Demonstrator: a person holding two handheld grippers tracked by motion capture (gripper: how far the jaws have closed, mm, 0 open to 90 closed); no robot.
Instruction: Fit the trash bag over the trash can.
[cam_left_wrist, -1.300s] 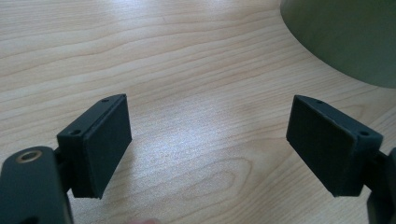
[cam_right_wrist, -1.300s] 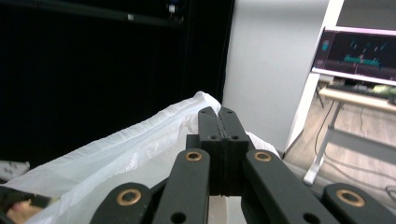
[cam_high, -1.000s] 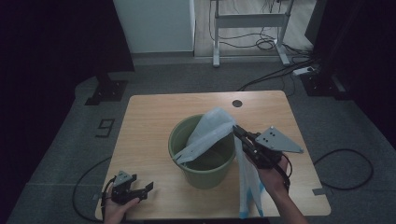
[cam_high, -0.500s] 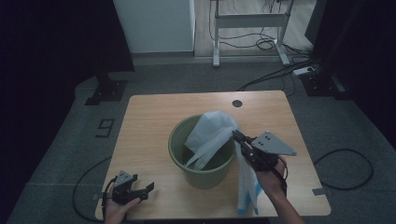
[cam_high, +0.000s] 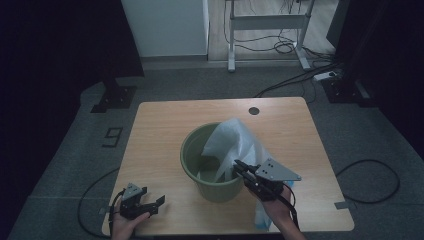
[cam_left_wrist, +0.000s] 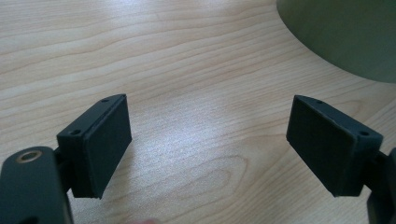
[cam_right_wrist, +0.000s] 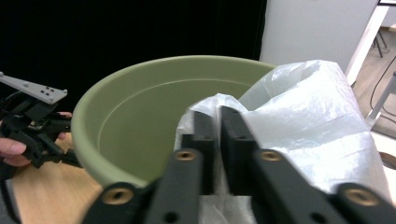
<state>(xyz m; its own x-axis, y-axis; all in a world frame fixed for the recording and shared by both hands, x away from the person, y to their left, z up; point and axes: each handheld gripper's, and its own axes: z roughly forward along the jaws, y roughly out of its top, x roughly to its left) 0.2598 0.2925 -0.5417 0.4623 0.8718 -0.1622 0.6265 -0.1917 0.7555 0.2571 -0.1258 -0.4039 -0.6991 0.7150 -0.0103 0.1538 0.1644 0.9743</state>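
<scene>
Wooden tabletop (cam_high: 165, 130) fills the near ground, and at its front left corner the left gripper (cam_high: 148, 206) rests in a hand, jaws spread wide with bare wood between them and nothing held; in the left gripper view the bucket's green wall curves past the top right corner.

Further right along the front edge, the right gripper (cam_high: 239, 166) is held by the other hand just at the near rim of the bucket (cam_high: 192, 160), pointing over that rim. Its jaws have just been opening a little, yet in the right gripper view they stand almost together, a narrow slit between them, with a fold of the bag (cam_right_wrist: 299, 116) between the pads; whether the pads press on it I cannot tell.

That bag is thin whitish plastic. Part of it bulges up from the bucket's right side, and part trails down over the rim to the tabletop beside the right hand.

Beyond the bucket, near the far edge, a small dark round hole (cam_high: 254, 110) sits in the wood.
</scene>
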